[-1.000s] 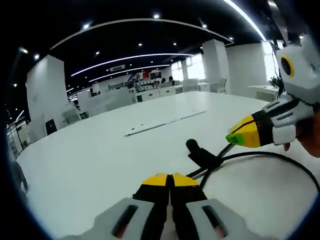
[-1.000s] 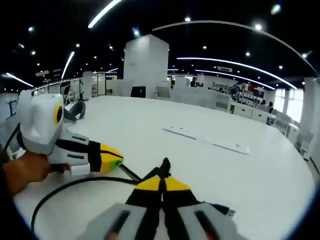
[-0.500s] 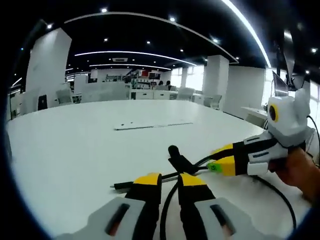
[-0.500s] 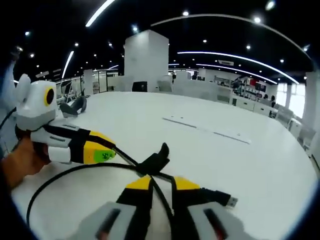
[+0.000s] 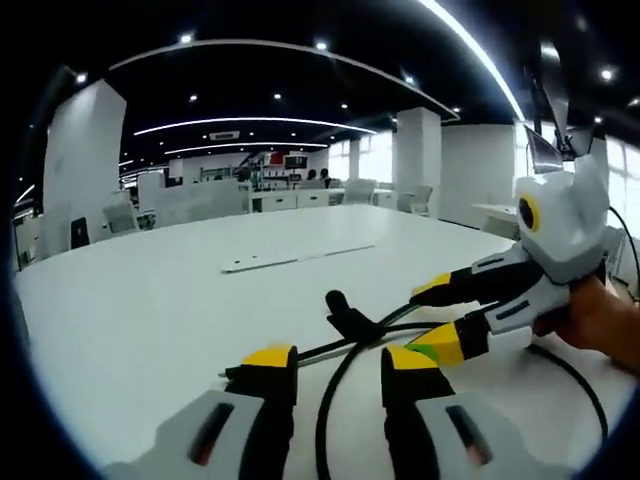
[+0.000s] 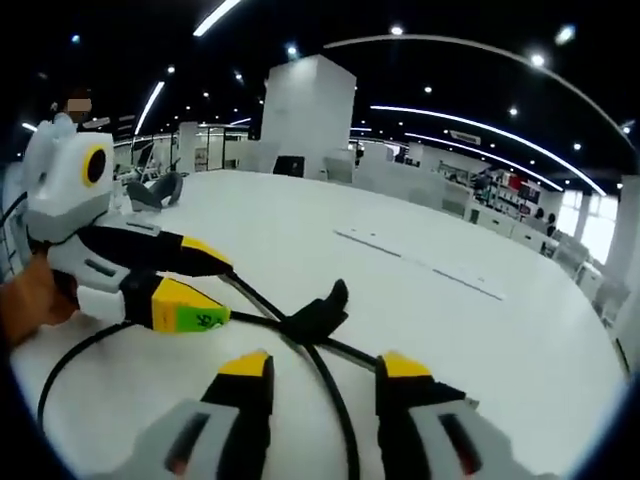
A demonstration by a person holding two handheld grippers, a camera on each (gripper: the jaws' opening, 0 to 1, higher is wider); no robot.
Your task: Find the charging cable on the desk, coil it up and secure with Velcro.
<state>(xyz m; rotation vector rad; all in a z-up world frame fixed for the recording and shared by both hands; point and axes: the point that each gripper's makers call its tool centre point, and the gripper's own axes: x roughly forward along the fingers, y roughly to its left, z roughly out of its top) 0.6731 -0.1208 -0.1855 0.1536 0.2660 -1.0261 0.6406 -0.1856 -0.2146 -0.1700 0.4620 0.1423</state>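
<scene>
The charging cable (image 5: 340,385) lies slack on the white tabletop (image 5: 150,300), running up between the parted jaws of my left tongs (image 5: 335,365) and likewise between those of my right tongs (image 6: 312,368); both are released and grasping nothing. Its black Velcro strap (image 6: 315,318) sticks up where the strands cross, just ahead of both tips. A plug end (image 5: 232,374) lies just beside my left tongs.

My worry is the crossing strands: if I close on one run alone, the loose loop (image 6: 60,375) could drag and undo any coil, or the strap could catch on the wrong strand. With both tongs near each other, they could also knock together.

The tabletop is wide, with only a flat panel (image 5: 295,258) lying well apart; its edges are far off.
</scene>
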